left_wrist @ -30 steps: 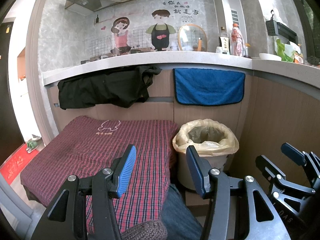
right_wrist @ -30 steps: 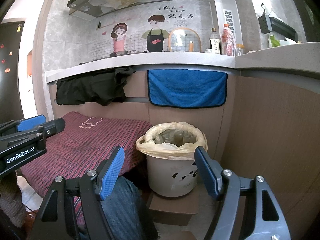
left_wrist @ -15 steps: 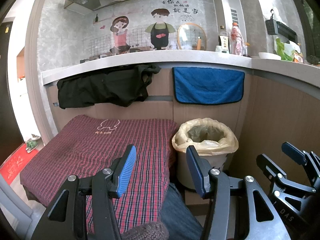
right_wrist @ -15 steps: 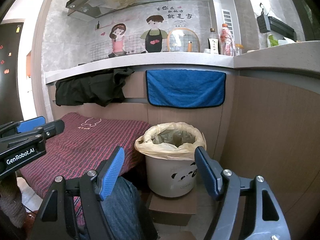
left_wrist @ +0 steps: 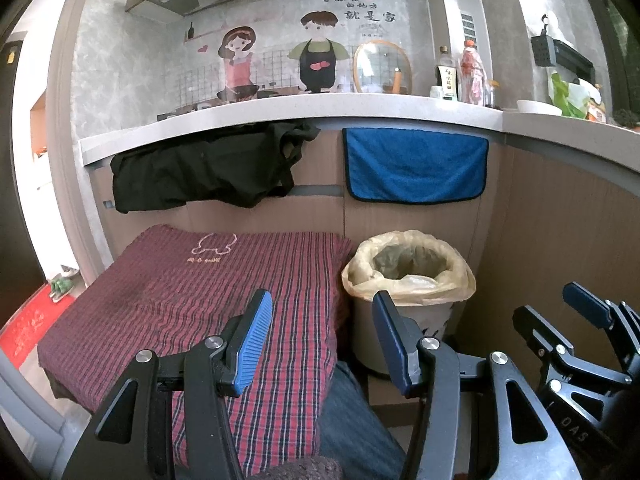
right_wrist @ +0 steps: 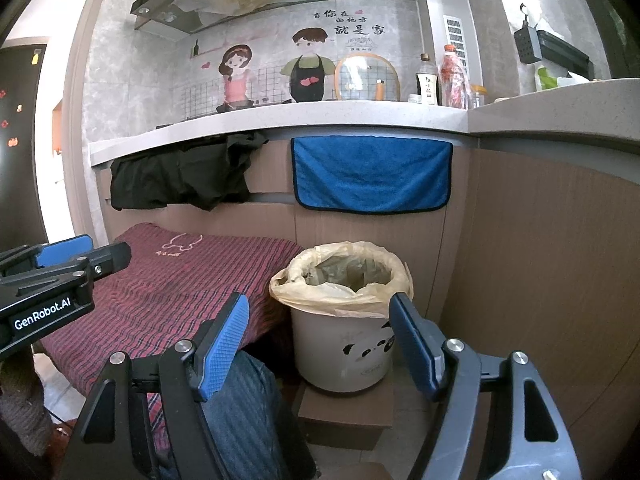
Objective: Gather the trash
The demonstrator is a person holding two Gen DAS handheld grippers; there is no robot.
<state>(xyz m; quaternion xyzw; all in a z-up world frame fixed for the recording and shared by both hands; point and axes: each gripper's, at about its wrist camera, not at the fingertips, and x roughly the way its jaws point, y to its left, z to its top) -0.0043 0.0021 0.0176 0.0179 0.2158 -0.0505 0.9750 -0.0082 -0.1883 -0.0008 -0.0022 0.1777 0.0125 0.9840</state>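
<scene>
A white panda-print trash bin (right_wrist: 346,344) lined with a yellowish bag (right_wrist: 340,280) stands on a small box by the wooden counter wall; in the left wrist view the bin's bag (left_wrist: 408,268) sits right of centre. My left gripper (left_wrist: 322,326) is open over a red plaid cloth (left_wrist: 192,304), nothing between its blue pads. My right gripper (right_wrist: 318,340) is open, short of the bin, holding nothing. Each gripper shows in the other's view: the right gripper (left_wrist: 560,320) at the right edge, the left gripper (right_wrist: 84,256) at the left edge. No loose trash shows on the cloth.
A black garment (left_wrist: 204,172) and a blue towel (left_wrist: 416,164) hang from the counter edge (left_wrist: 280,110). Bottles (left_wrist: 472,72) and a pan lid stand on the counter. A person's jeans-clad leg (right_wrist: 240,408) lies below the grippers. Wooden panelling (right_wrist: 540,260) closes the right side.
</scene>
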